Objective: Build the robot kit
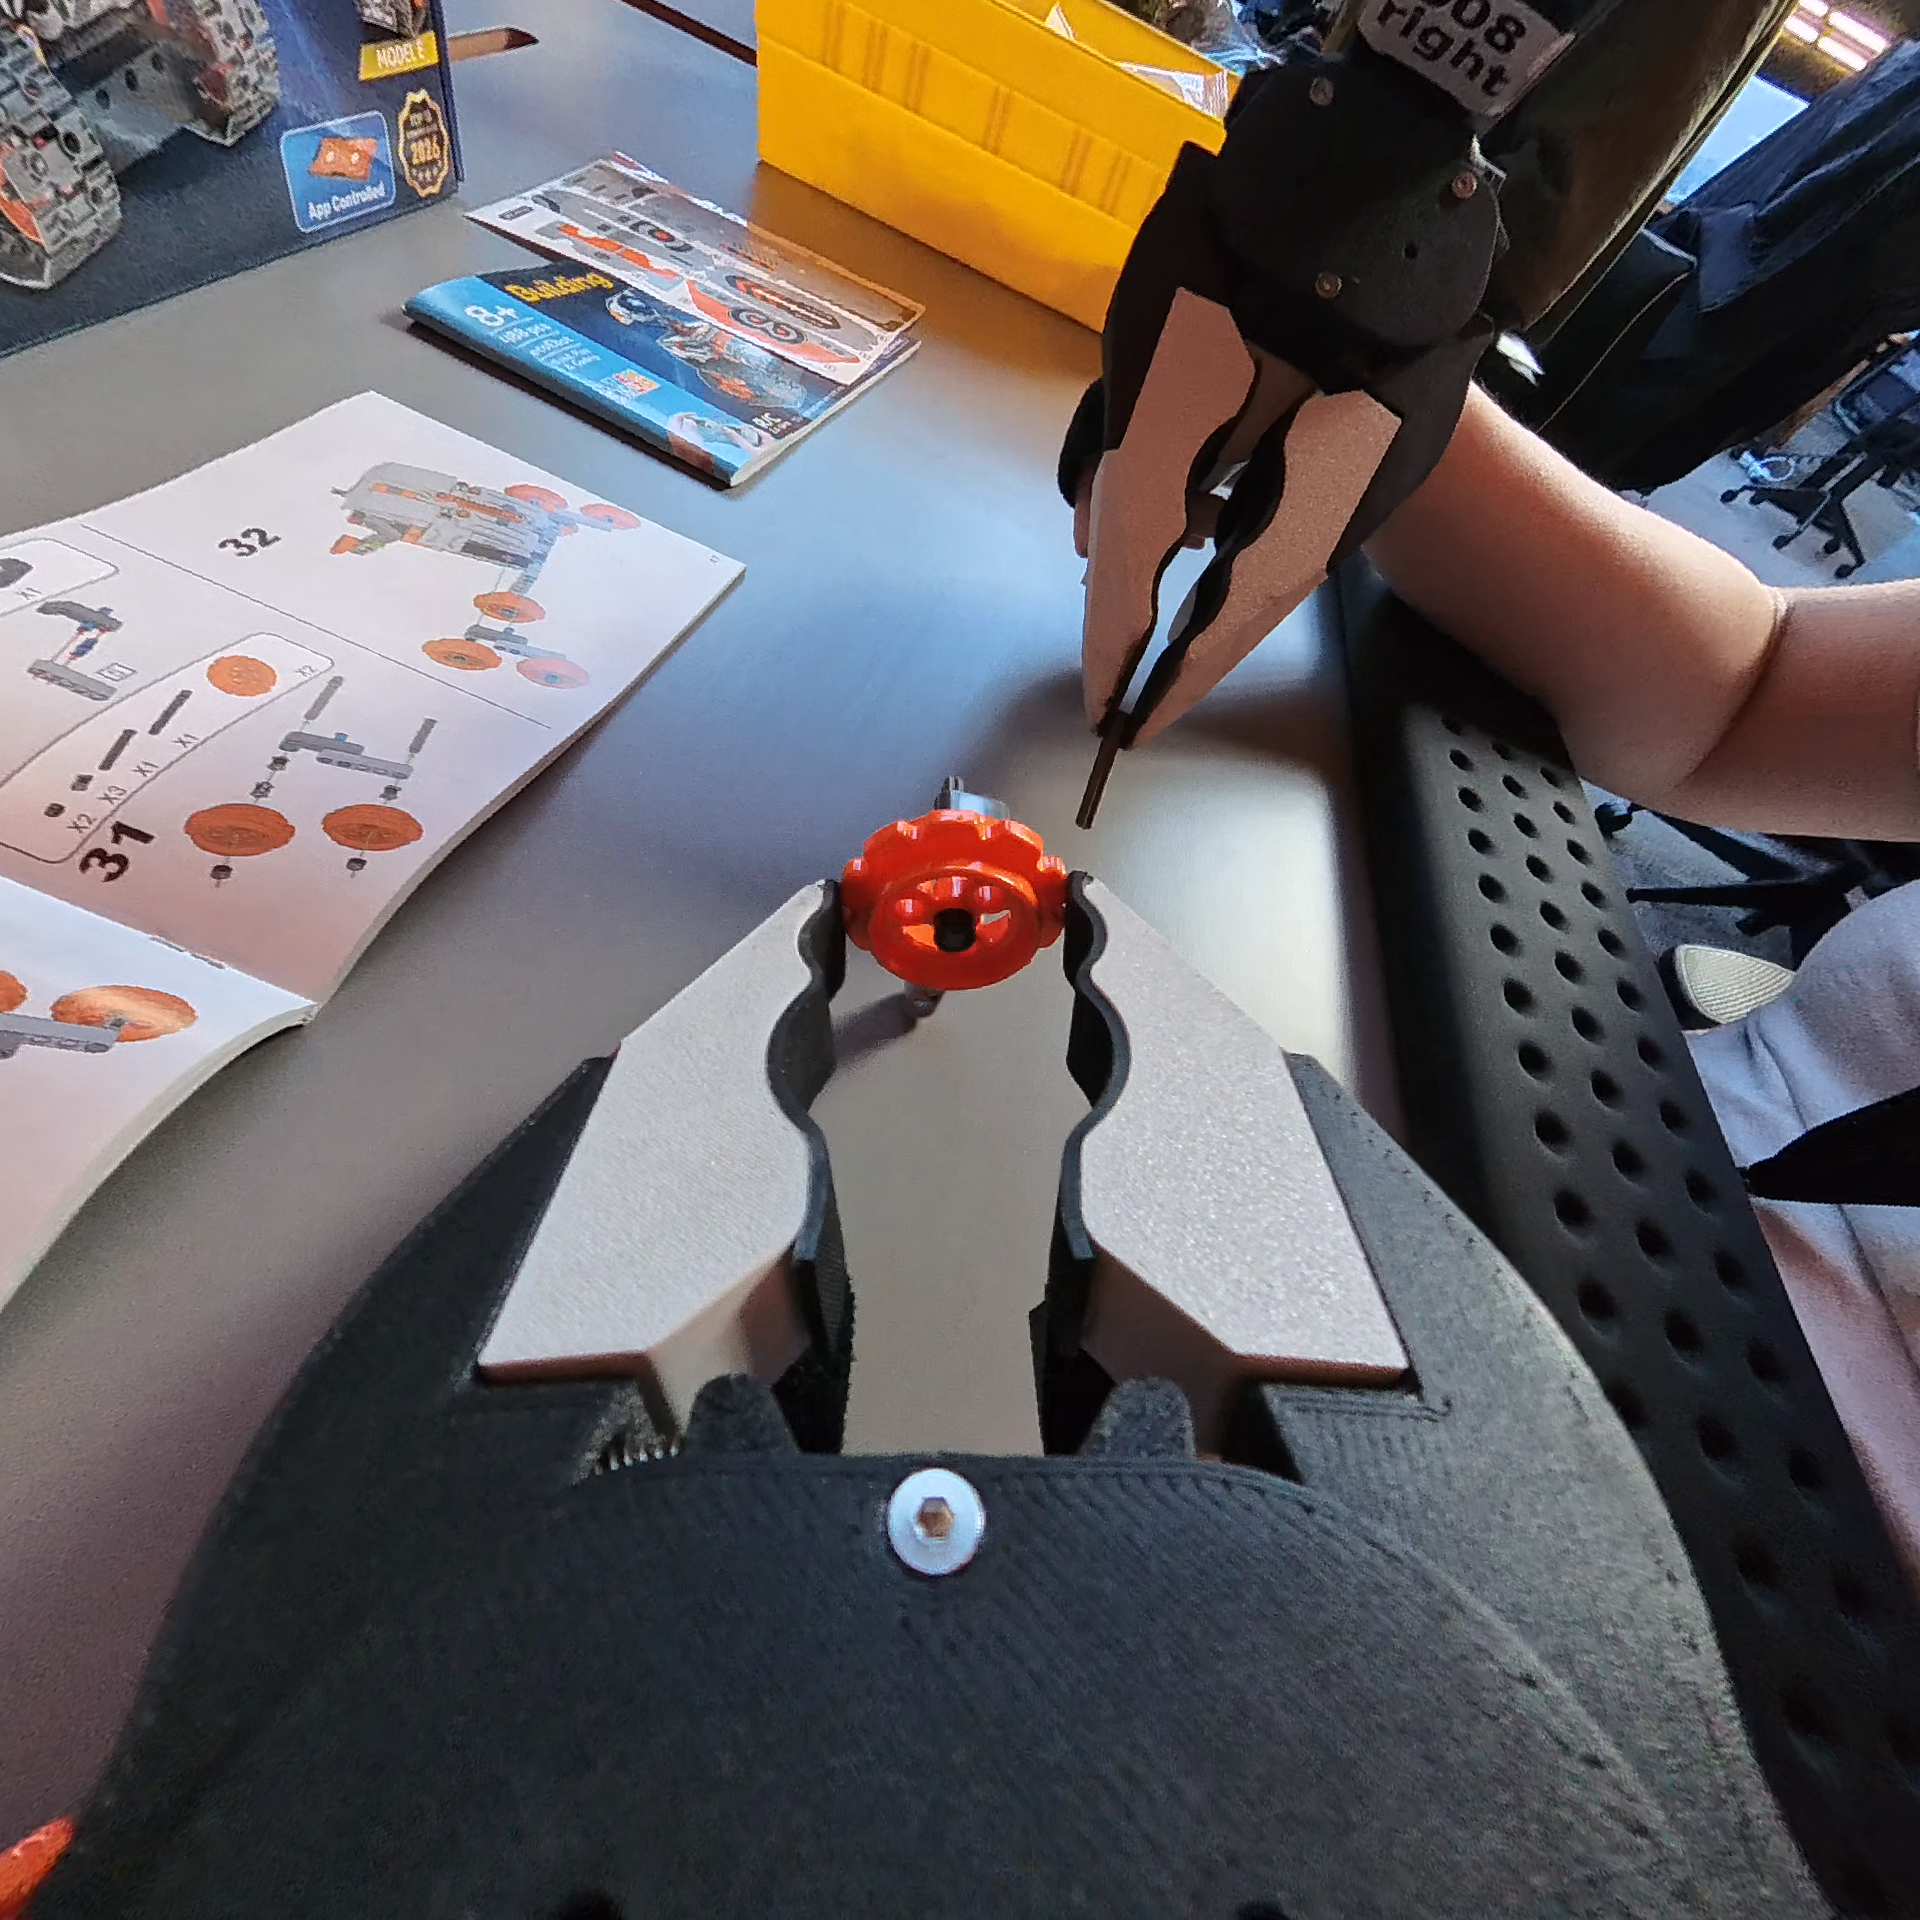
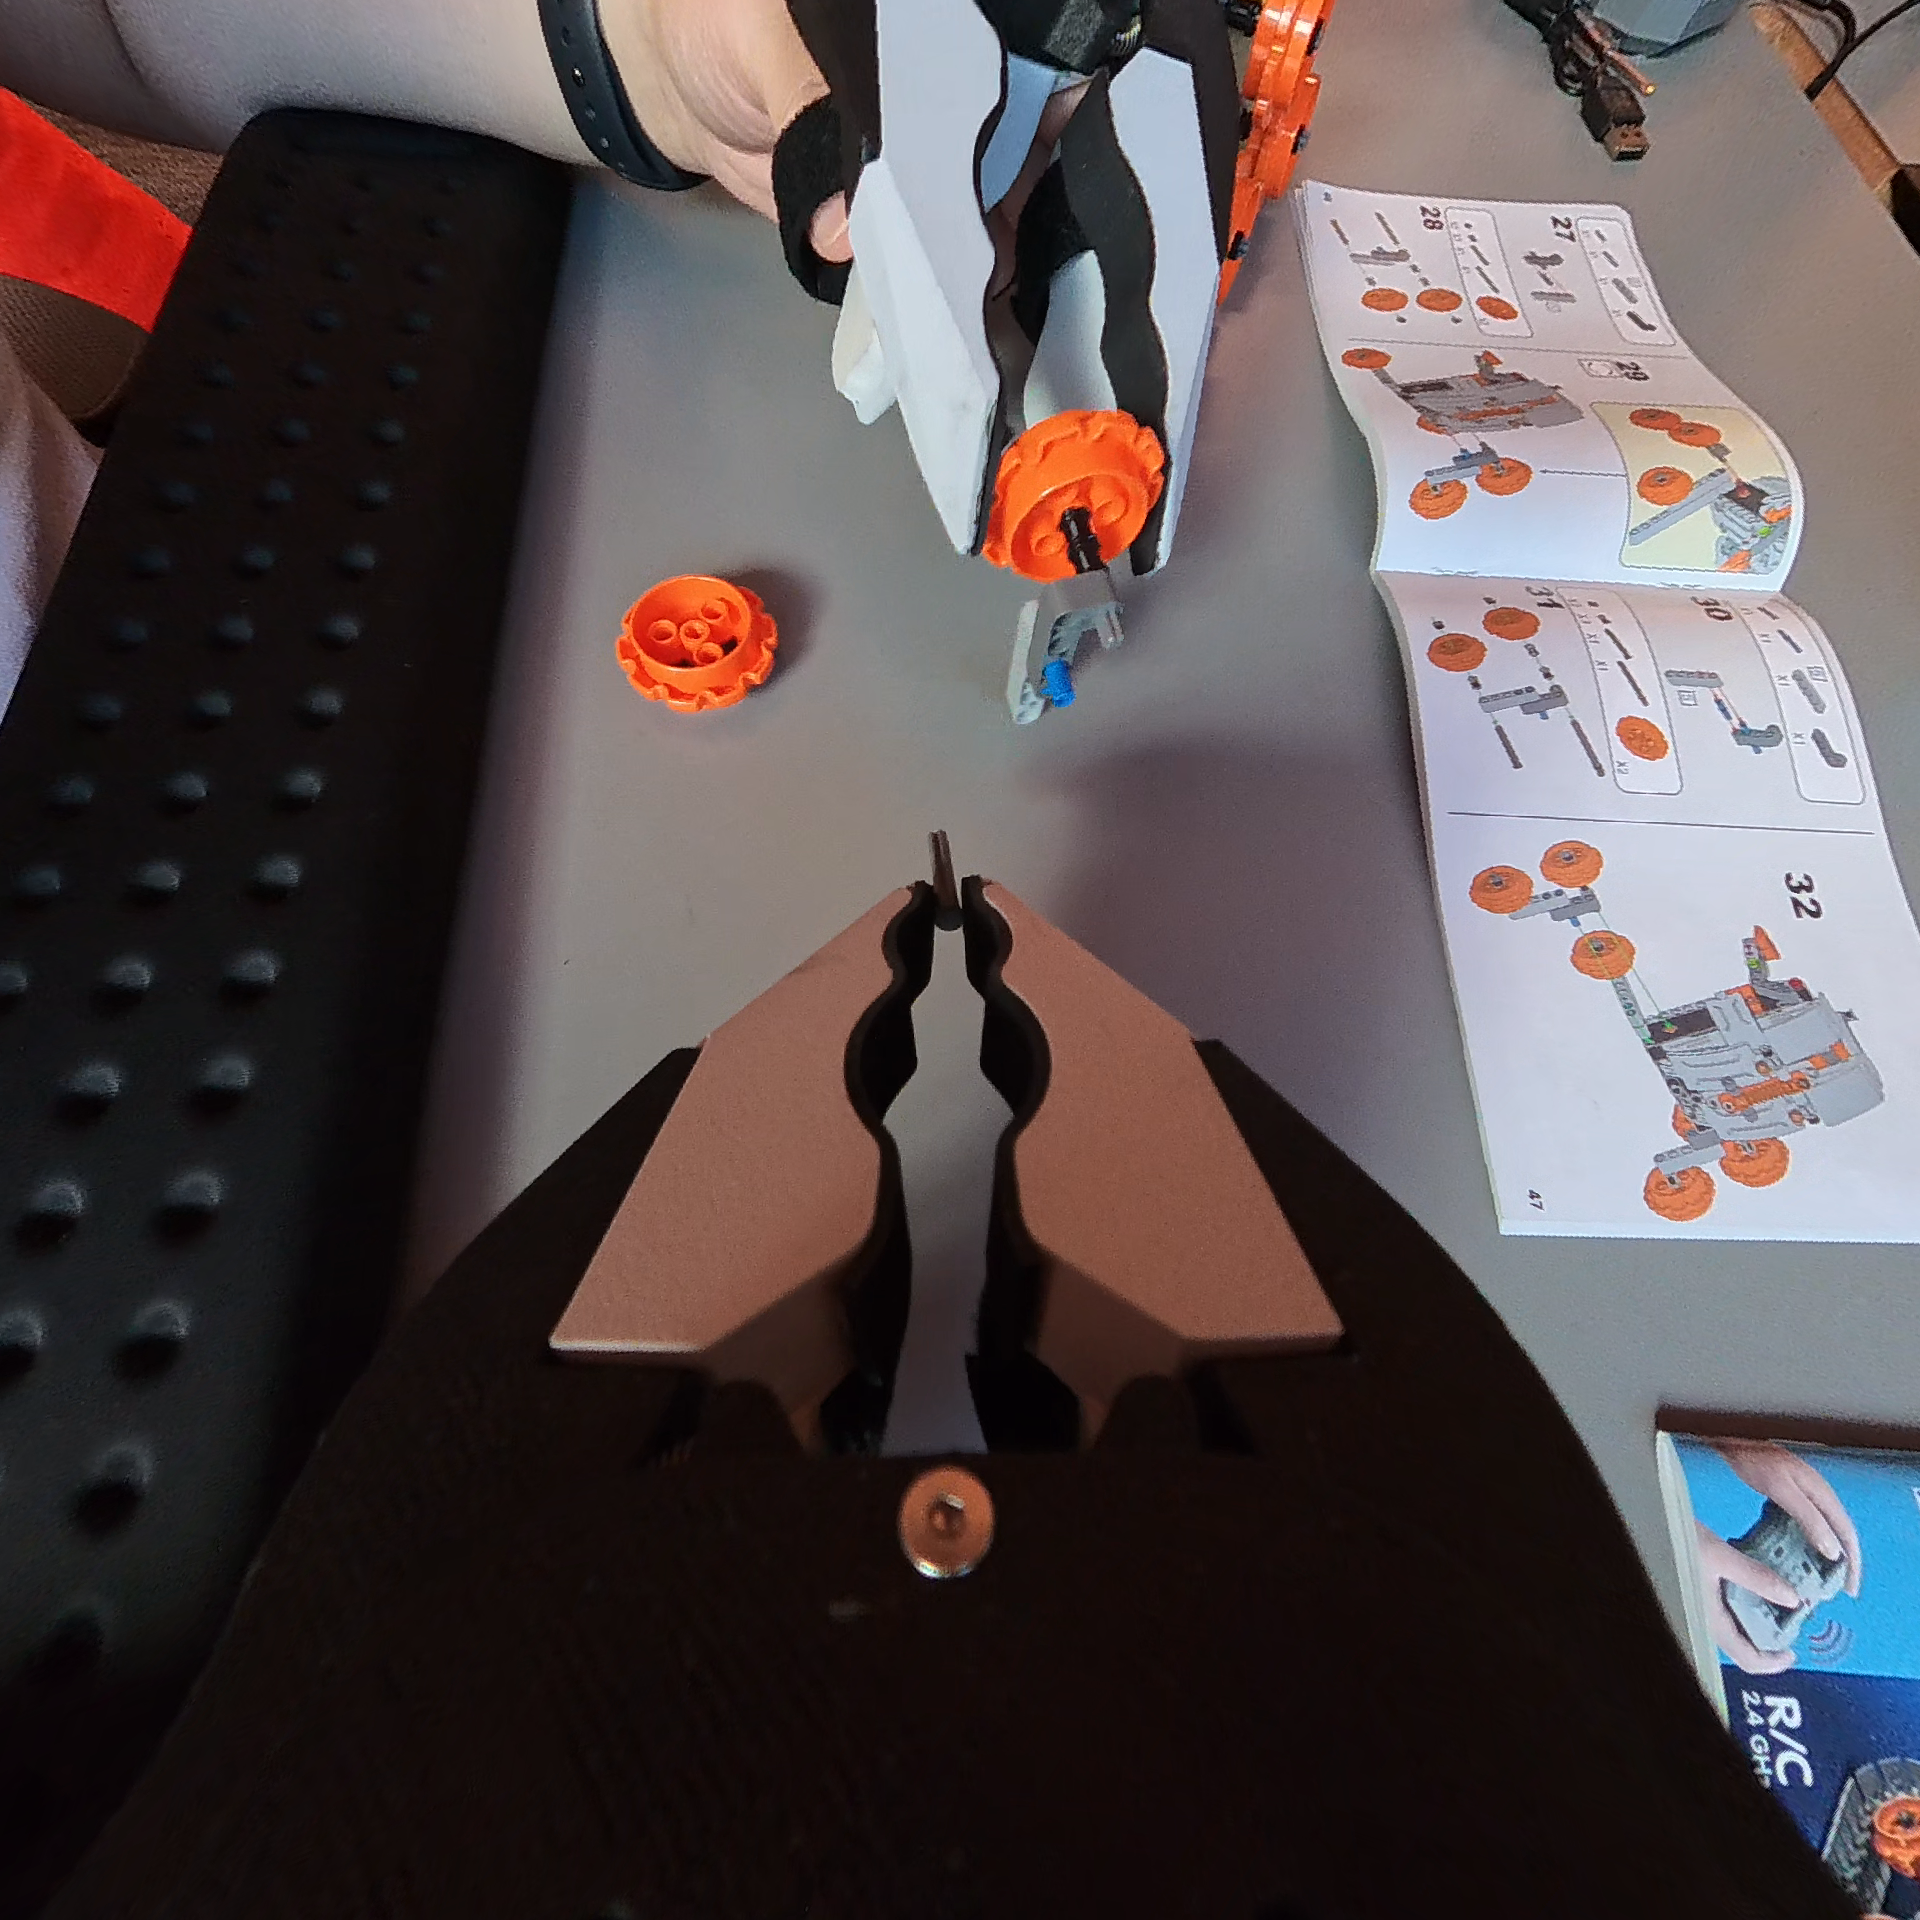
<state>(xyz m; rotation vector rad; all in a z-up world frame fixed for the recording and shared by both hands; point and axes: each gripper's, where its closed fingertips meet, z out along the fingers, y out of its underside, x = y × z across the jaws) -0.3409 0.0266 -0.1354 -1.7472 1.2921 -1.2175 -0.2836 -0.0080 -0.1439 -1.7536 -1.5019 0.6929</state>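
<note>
Now, left gripper [image 1: 951,920]: I see my jaws partly apart, clamping a toothed orange plastic wheel [image 1: 954,914] above the grey desk [image 1: 914,582].
Right gripper [image 2: 943,902]: jaws nearly closed, pinching a thin dark axle rod [image 2: 941,868].
Containers: yellow plastic bin [image 1: 966,135] behind; contents unclear.
Loose: second orange wheel [image 2: 694,642] on the desk.

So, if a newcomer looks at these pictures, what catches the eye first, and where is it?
First the orange wheel, clamped at the tips of the left tool above the grey table. Next the thin dark axle pinched in the right tool, close to that wheel. A second orange wheel lies loose on the table, and an open instruction booklet lies beside.
</note>
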